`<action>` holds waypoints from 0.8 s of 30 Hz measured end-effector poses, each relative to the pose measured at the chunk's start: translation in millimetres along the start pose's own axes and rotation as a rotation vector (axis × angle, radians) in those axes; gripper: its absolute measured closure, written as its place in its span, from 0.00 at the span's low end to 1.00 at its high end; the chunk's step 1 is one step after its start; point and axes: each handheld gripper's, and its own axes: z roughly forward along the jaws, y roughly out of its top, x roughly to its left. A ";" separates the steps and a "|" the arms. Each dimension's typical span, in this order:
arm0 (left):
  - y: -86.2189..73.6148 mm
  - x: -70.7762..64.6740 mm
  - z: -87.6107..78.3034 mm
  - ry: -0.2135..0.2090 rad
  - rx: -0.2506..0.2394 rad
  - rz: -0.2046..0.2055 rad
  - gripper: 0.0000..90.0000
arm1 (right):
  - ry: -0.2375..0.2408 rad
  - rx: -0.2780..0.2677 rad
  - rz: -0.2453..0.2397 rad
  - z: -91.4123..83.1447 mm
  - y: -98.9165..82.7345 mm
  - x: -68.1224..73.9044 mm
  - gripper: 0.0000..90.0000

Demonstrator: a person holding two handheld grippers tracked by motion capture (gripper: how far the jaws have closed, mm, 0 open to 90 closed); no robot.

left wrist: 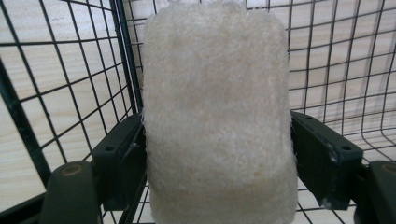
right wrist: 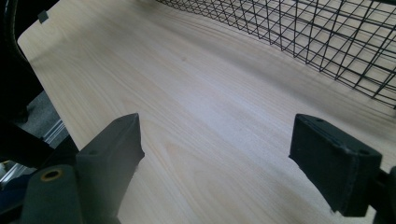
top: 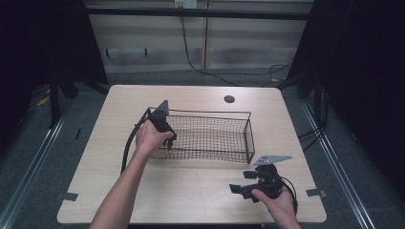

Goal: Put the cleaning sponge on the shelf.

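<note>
Right gripper point(top: 243, 189) sits nearest, held low over the near right part of the table point(top: 200, 191) in the person's right hand point(top: 279, 204). Its jaws stand wide apart with nothing between them; in the right gripper view point(right wrist: 215, 154) bare pale wood shows in the gap. A grey plate point(top: 271, 160) tops it and a cable loops by the wrist.

Farther in, the left hand point(top: 149, 137) holds the left gripper point(top: 168, 138) at the near left corner of the wire basket point(top: 248, 136), its jaws pointing down inside the wall. In the left gripper view point(left wrist: 217, 154) a cream, fuzzy sponge point(left wrist: 217, 112) stands upright between the two jaws, inside the basket, with mesh on all sides and wood showing through the mesh. The left jaw lies against the sponge's side; at the right jaw a thin gap seems to show, though the fuzz blurs the edge. Whether the pads press on it I cannot tell.

Beyond the basket lies a round dark hole point(top: 229, 99) in the tabletop, near the far edge. Past the table, a black cable point(top: 191, 57) hangs down the back wall to the floor.
</note>
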 end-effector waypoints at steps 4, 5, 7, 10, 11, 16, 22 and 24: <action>0.0 0.8 -0.9 -0.008 -0.014 -0.009 0.29 | 0.003 0.002 -0.001 0.1 0.1 0.2 0.18; -0.1 1.1 -1.2 -0.008 -0.016 -0.007 0.29 | 0.003 0.002 -0.001 0.1 0.1 0.2 0.18; -0.2 1.6 -0.4 -0.014 0.001 0.002 0.29 | 0.002 0.001 -0.001 0.0 0.0 0.3 0.18; -0.8 2.9 -1.6 -0.021 -0.011 -0.002 0.28 | 0.002 0.002 0.000 0.4 0.1 0.3 0.18; -0.8 2.9 -1.6 -0.021 -0.011 -0.002 0.28 | 0.002 0.002 0.000 0.4 0.1 0.3 0.18; -2.4 3.4 -4.8 -0.040 -0.008 -0.001 0.24 | 0.003 0.001 0.000 0.4 0.2 0.2 0.18; -5.1 5.4 -11.4 -0.067 -0.024 0.006 0.22 | 0.002 0.002 -0.003 0.6 0.3 0.7 0.18; -5.5 6.1 -13.0 -0.064 -0.033 -0.001 0.22 | 0.002 0.002 -0.003 0.6 0.3 0.6 0.18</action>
